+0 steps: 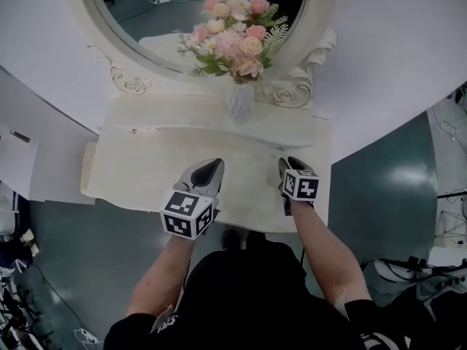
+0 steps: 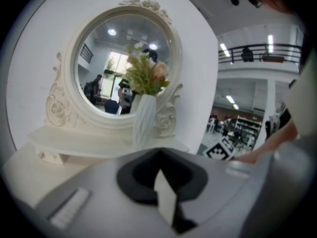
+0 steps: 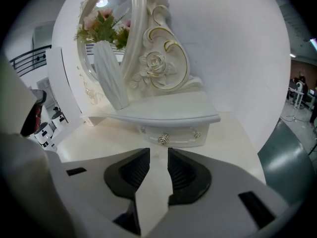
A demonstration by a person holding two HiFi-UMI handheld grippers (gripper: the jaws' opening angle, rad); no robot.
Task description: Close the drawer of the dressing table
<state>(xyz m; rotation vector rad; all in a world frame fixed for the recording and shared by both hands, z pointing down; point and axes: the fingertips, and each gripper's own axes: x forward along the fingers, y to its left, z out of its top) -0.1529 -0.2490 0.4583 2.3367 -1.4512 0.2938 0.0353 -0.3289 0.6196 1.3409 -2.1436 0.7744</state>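
Our right gripper [image 3: 158, 153] hangs over the top of the cream-white carved dressing table [image 1: 146, 177], tilted down, its fingers a narrow gap apart with only bare tabletop showing between them. Straight beyond those fingertips, near but not touching, sits the small cream drawer [image 3: 174, 136] with a rose-shaped metal knob [image 3: 163, 139], tucked under the curved shelf. From this angle its front looks flush with the shelf's underside, so we judge it pushed home or very nearly so. That would explain why the fingers stand slack and clear of the knob rather than pressing on it.

Our left gripper [image 2: 158, 155] is held beside the right one, over the front edge of the table. Its fingers meet at the tips and carry nothing. We think it is simply parked out of the way, since the drawer lies ahead of the right fingers.

Further beyond both sets of fingertips, the white ribbed ceramic vase [image 3: 111, 78] of pink and cream flowers [image 1: 233, 31] stands on the shelf against the oval mirror [image 1: 139, 20], well clear of either gripper.
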